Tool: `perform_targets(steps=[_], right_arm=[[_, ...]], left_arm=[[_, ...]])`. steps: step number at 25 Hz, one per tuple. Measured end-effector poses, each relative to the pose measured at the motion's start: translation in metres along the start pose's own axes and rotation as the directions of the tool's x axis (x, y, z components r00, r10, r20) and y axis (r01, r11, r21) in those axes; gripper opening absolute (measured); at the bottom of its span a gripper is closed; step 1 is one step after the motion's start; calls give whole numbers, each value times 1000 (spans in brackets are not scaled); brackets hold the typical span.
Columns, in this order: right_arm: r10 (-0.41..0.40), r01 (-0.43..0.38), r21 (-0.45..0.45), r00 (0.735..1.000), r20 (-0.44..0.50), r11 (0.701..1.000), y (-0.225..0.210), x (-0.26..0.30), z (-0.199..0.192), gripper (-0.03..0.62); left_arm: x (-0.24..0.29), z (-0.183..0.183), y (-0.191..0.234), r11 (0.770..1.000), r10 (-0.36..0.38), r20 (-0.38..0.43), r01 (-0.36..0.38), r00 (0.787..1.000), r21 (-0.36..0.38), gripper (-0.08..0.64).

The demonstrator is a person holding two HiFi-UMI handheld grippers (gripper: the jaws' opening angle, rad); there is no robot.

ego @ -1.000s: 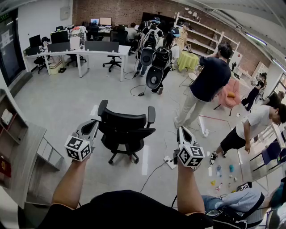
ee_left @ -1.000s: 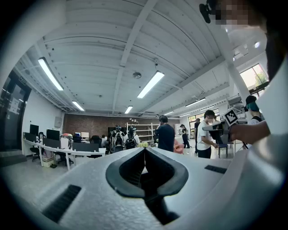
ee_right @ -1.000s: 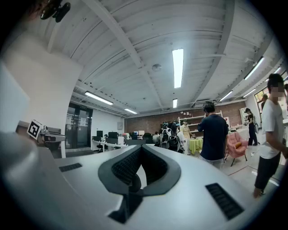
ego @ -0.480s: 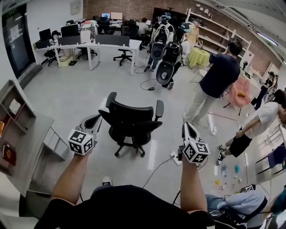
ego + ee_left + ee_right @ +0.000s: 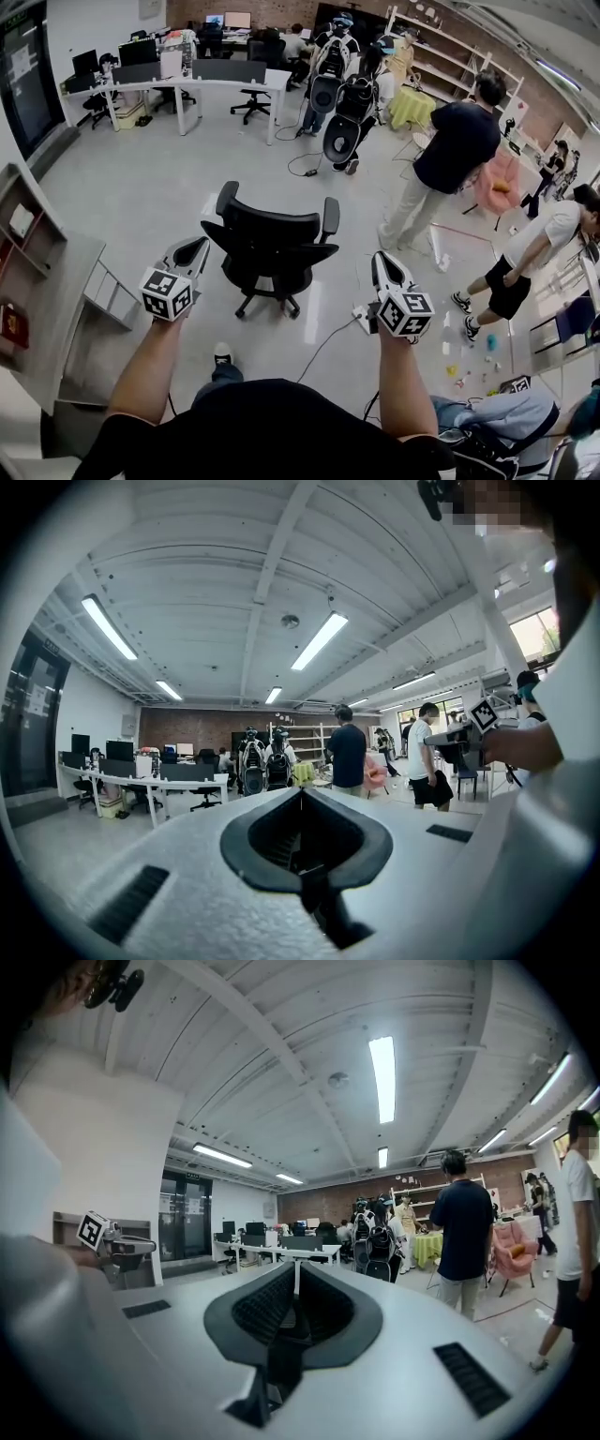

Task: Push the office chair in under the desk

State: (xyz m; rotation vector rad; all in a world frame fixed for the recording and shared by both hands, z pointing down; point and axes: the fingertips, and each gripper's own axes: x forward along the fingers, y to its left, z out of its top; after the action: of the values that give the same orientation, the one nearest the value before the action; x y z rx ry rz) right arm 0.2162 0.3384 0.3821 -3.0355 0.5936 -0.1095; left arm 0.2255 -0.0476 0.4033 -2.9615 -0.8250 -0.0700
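A black office chair (image 5: 272, 247) on castors stands on the grey floor in the head view, its back toward me. My left gripper (image 5: 200, 247) is shut and empty, just left of the chair's backrest and apart from it. Right of the chair, my right gripper (image 5: 382, 262) is shut with nothing in it. A long white desk (image 5: 202, 89) with monitors stands far back at the left. In the left gripper view my left gripper (image 5: 300, 792) points level across the room, and the right gripper (image 5: 295, 1266) does the same in its own view; neither shows the chair.
A grey shelf unit (image 5: 42, 281) stands at my left. A person in a dark shirt (image 5: 448, 159) stands right of the chair, another in white (image 5: 530, 262) bends at far right. A power strip and cable (image 5: 360, 319) lie on the floor. Robot rigs (image 5: 339, 103) stand behind.
I have stepped forward; the chair sits slightly nearer and more central. Both grippers stay shut at about the same height. A shoe now shows below.
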Motion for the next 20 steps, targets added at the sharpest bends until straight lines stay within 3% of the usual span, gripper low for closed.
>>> perform_targets(steps=[5, 10, 20], right_arm=[[-15, 15, -5, 999, -29, 1000, -6, 17, -13, 8], [-68, 69, 18, 997, -31, 997, -17, 35, -16, 8], [-105, 105, 10, 994, 6, 994, -3, 133, 9, 9]], left_arm=[[13, -15, 24, 1000, 11, -16, -11, 1000, -22, 17], [39, -22, 43, 999, -26, -29, 26, 999, -20, 17], [98, -9, 136, 997, -76, 17, 76, 997, -6, 17]])
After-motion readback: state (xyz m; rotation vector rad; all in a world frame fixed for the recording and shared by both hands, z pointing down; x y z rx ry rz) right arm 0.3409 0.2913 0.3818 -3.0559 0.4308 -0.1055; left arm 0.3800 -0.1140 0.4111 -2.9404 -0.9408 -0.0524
